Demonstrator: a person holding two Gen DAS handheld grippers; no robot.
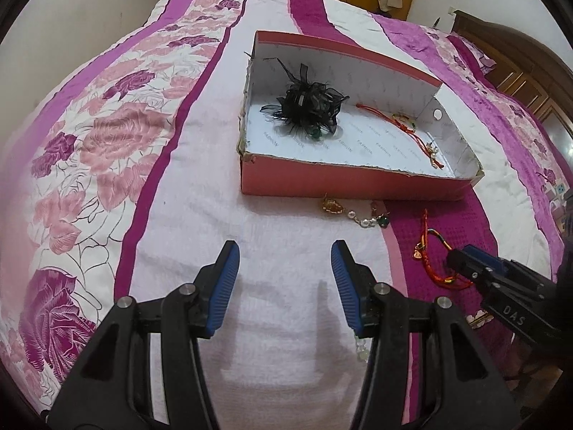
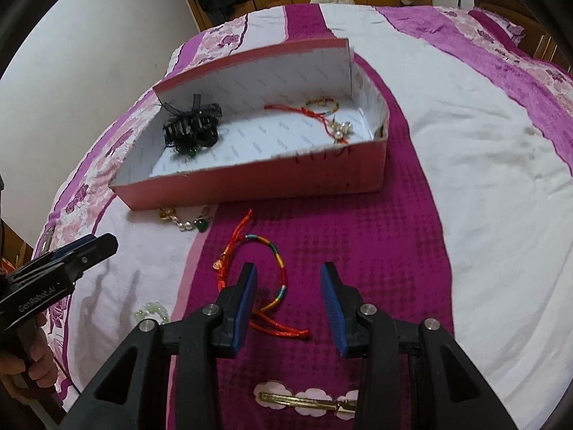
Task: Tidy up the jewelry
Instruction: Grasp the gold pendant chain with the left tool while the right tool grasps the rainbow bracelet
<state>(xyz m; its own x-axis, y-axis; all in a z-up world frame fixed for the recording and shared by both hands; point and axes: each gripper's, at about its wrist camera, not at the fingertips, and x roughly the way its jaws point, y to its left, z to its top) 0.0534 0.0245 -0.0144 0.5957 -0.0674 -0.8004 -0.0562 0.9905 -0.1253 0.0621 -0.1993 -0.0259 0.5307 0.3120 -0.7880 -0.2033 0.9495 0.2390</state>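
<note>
Your right gripper [image 2: 288,301] hangs spread over the braided bracelet [image 2: 277,268] on the bed's [image 2: 465,143] purple stripe; it's light, limp cord, so pinch the braid.

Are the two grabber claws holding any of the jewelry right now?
No, nothing is held. The left gripper is open over bare bedspread. The right gripper is open too, with the rainbow cord bracelet lying loose between its jaws.

Even indoor light, soft shadows, sharp ctr, fisheye warp w/ dark corners.
</note>
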